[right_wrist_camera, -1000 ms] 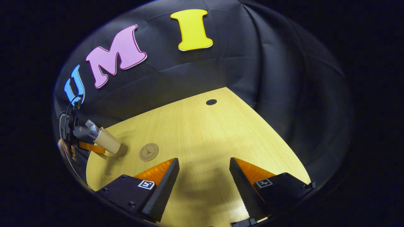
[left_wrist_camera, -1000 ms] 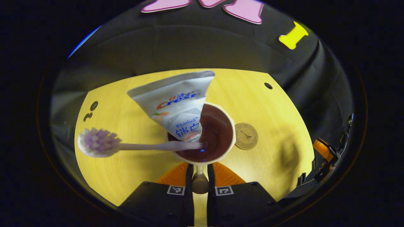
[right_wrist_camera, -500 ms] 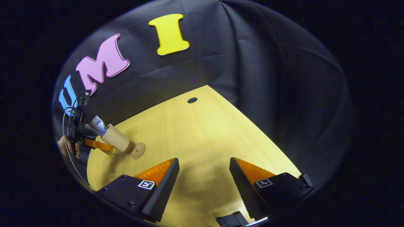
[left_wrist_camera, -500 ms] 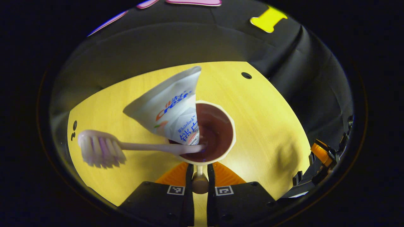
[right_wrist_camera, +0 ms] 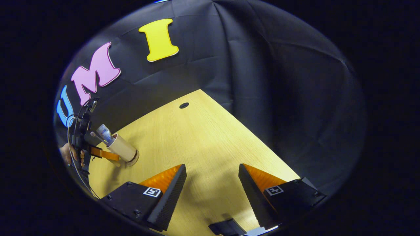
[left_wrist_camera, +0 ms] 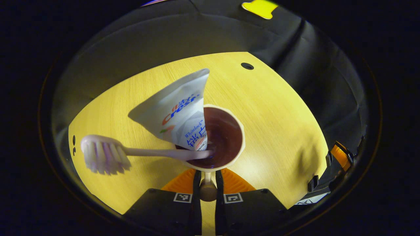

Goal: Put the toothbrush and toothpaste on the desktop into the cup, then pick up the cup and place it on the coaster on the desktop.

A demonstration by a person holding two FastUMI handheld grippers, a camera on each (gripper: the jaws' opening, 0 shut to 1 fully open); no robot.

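The left gripper [left_wrist_camera: 207, 178] is holding the cup [left_wrist_camera: 226, 137] by its handle. Its jaws are squeezing together on the thin handle. The toothpaste [left_wrist_camera: 178, 109] and the toothbrush [left_wrist_camera: 108, 154] are both sitting inside the cup. The toothpaste is leaning to one side, and the toothbrush is sticking far out over the rim with its bristle end hanging over the tabletop [left_wrist_camera: 275, 108].

In the right gripper view, the cup [right_wrist_camera: 123, 149] is tipping a little, and its bottom is sitting right at the coaster [right_wrist_camera: 134, 158]. Just an edge of the coaster is peeking out under the cup. I cannot tell if the cup is fully resting on it or just above it.

The right gripper [right_wrist_camera: 212, 183] is staying well apart from the cup. Its jaws are wide apart and holding nothing.

So the filling step looks done, and the last step, putting the cup on the coaster, looks nearly done. Next, the cup probably needs to be stood up straight and flat on the coaster. Then the left jaws should be opening slowly, so the cup is not tipping and the toothbrush is not falling out.
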